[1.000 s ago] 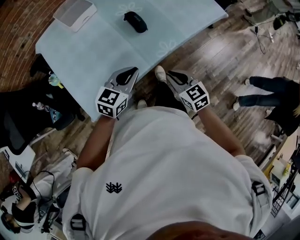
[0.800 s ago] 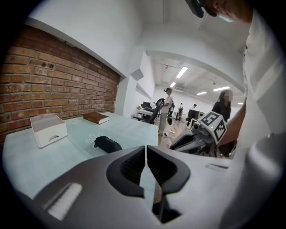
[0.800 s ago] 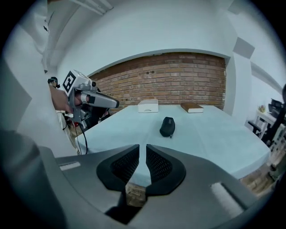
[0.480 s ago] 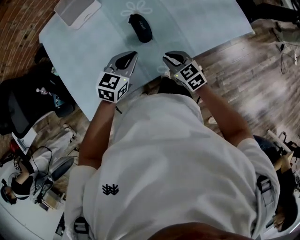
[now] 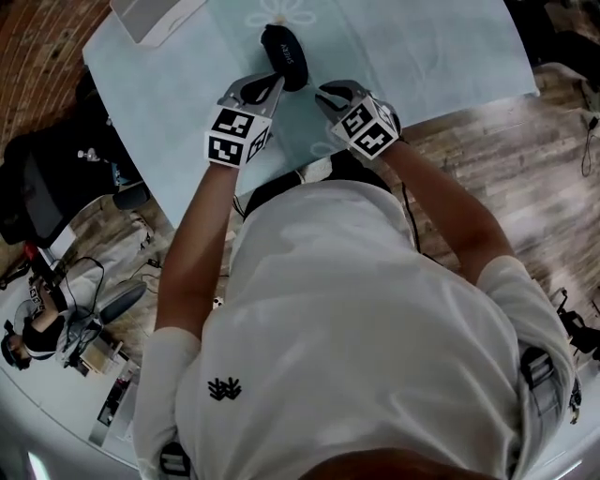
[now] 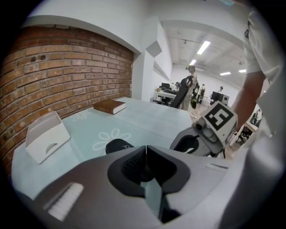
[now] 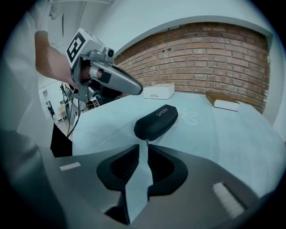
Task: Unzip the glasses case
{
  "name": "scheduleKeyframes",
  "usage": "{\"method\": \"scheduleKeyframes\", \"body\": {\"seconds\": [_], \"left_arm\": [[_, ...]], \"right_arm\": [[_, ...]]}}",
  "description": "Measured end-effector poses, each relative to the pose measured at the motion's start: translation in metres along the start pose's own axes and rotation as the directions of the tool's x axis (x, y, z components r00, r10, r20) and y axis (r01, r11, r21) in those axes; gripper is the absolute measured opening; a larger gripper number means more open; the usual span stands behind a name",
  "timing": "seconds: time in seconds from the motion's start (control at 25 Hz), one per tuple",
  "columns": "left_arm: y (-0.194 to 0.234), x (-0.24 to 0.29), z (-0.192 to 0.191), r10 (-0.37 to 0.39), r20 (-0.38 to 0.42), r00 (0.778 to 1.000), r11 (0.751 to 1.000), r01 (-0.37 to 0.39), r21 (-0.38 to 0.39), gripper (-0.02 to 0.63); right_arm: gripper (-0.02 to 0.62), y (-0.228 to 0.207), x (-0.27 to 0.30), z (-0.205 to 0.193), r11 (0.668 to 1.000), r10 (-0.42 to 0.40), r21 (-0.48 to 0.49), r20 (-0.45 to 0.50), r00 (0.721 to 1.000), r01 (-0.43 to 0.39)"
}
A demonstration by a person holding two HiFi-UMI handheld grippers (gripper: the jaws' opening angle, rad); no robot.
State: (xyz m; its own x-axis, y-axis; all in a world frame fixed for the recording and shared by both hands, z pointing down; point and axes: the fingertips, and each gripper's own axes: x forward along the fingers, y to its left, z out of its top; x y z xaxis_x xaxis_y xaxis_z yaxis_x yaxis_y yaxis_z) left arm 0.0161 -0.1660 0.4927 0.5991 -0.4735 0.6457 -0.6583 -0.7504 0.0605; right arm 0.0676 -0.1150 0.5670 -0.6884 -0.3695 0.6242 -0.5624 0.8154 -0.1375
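Note:
A black zipped glasses case [image 5: 283,54] lies on the pale blue tablecloth [image 5: 422,47] beside a printed flower. In the right gripper view the case [image 7: 156,121] sits just beyond my right gripper [image 7: 143,146], whose tips stand open by a narrow gap. The case's small zipper pull [image 7: 146,142] hangs right at that gap, not clamped. My left gripper [image 6: 145,148] is shut on nothing, and the case [image 6: 118,145] peeks out just past its left jaw. From the head view, the left gripper [image 5: 272,86] and right gripper [image 5: 326,92] flank the case's near end.
A white box [image 5: 155,14] stands at the table's far left corner. A brown book [image 6: 109,106] lies at the far side near the brick wall. The table's near edge runs just under my forearms. An office chair and cables are on the floor at left.
Both grippers have moved forward from the table's near edge up to the glasses case. The person has stepped closer to the table.

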Motion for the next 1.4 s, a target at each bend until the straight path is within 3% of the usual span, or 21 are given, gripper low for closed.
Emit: {"method": "scheduleKeyframes", "body": {"seconds": [0.4,0.72,0.96,1.08,1.4], "left_arm": [[0.027,0.060,-0.003,-0.005,-0.099,0.995,0.996,0.014,0.088,0.058],[0.029,0.071,-0.014,-0.011,-0.134,0.991,0.995,0.023,0.092,0.057],[0.030,0.072,-0.015,-0.017,-0.126,0.992,0.995,0.029,0.094,0.055],[0.031,0.072,-0.016,-0.018,-0.119,0.993,0.996,0.028,0.082,0.055],[0.033,0.071,-0.015,-0.034,-0.106,0.994,0.997,0.040,0.061,0.055]], "right_arm": [[0.048,-0.008,0.024,-0.005,0.998,0.013,-0.065,-0.066,0.998,-0.018],[0.052,-0.006,0.038,-0.009,0.994,0.014,-0.110,-0.130,0.991,-0.028],[0.050,-0.007,0.046,-0.007,0.993,0.006,-0.114,-0.162,0.987,-0.025],[0.006,-0.005,0.044,-0.008,0.994,0.016,-0.105,-0.157,0.987,-0.033],[0.002,-0.009,0.036,-0.009,0.997,0.027,-0.067,-0.127,0.992,-0.036]]}}
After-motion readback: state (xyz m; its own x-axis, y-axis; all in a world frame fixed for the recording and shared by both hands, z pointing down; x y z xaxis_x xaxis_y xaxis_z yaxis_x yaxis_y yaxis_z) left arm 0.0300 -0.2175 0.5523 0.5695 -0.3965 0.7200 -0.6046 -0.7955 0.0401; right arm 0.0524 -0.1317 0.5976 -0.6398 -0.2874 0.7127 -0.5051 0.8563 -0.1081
